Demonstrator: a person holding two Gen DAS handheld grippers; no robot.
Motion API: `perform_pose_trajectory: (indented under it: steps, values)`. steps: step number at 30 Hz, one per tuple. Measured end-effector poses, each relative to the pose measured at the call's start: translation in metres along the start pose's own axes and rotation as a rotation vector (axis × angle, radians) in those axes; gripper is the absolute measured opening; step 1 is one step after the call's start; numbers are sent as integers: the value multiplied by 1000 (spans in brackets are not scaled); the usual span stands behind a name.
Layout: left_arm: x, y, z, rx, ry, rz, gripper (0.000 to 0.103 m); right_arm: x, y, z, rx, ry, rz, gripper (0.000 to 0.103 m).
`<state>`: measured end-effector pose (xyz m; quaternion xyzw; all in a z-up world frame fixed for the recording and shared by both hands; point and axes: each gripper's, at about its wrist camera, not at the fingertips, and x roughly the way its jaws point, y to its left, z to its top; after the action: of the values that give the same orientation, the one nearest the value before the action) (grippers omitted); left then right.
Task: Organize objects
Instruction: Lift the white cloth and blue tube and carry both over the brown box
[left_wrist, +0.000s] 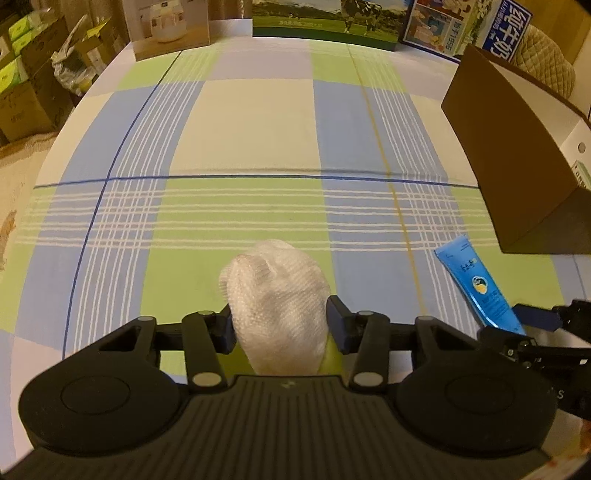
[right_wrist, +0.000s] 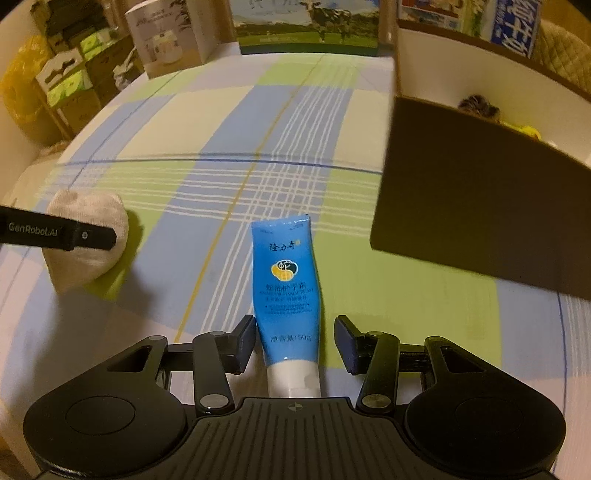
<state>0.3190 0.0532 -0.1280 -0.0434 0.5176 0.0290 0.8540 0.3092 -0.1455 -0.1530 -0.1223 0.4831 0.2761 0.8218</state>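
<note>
far left, beyond the table edge, stacked cartons (left_wrist: 22, 85) are seen on the floor. a checked cloth (left_wrist: 258, 129) in green, blue and cream covers the table. along its far edge three printed boxes are stood upright: a pale box (left_wrist: 168, 27), a box with a cow on a meadow (left_wrist: 325, 20), and a blue-lettered box (left_wrist: 476, 27).

in the left wrist view, the left gripper (left_wrist: 280, 325) is shown pointed down at the cloth, with a white mesh-wrapped fruit (left_wrist: 277, 299) between its dark blue pads; a strip of green skin shows below the wrap. the pads are seen at the sides of the wrap, the jaws partly spread, but whether they press on it cannot be told. in the right wrist view the same fruit (right_wrist: 88, 236) is seen lying on the cloth at far left, crossed by one black finger of the left gripper.

to the right, a blue tube (right_wrist: 286, 291) lies flat on the cloth, white cap toward the camera. the right gripper (right_wrist: 295, 343) is set astride the tube's lower end with its jaws spread; the left pad is just beside the tube, and a clear gap is left at the right pad, so the tube is not pinched.

far right, an open brown box (right_wrist: 461, 206) with white inner walls stands on the cloth, near the tube but apart from it. dark and yellow items, too hidden to identify, are seen inside it.
</note>
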Motion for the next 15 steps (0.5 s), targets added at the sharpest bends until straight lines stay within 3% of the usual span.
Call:
perform_pose_trajectory:
  steps: [4,15]
  values:
    - [1,-1,0,22,4,1,35,2,7,-2,-58,-4,-23,35]
    - [-1,-2,2,40,8,-6,28,2,6,-3,-71,-3,-7,34]
